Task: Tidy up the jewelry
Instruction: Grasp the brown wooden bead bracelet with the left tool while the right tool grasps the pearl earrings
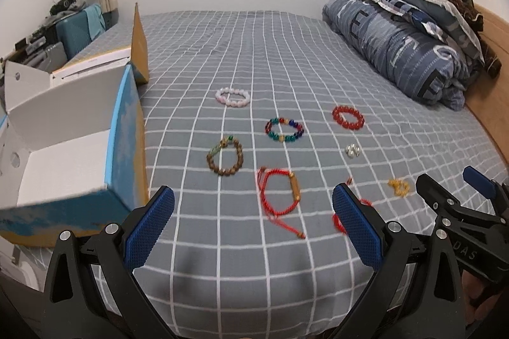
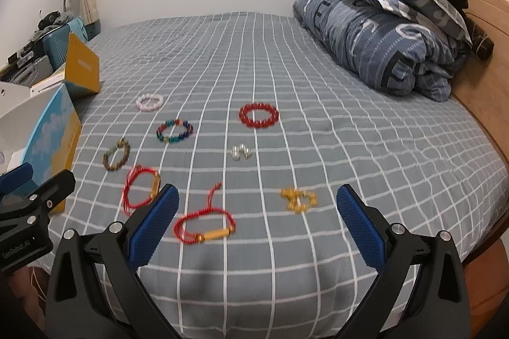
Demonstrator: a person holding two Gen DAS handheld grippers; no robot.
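Nothing gripped on either side: left gripper (image 1: 253, 230) spread wide above the checked bedsheet (image 1: 286, 59), right gripper (image 2: 256, 230) equally wide and bare. Jewelry scattered loose across the sheet: pink bead bracelet (image 1: 233, 97), multicolour bracelet (image 1: 284, 130), red bead bracelet (image 2: 259, 115), brown wooden bracelet (image 1: 225, 159), pearl cluster (image 2: 240, 152), gold piece (image 2: 299, 199), and two red cord bracelets, one (image 1: 280, 194) just ahead of the left fingers, the other (image 2: 205, 226) between the right ones. Open blue box (image 1: 63, 167) at the left edge of the bed, white inside. Likely trouble: soft sheet pinched along with a thin cord; small pearls rolling off or slipping from broad pads (image 2: 152, 230); cord tails snagging a neighbouring piece on the lift; beads dropped short of the box wall; the two grippers, close together, colliding over the nearer cord bracelets.
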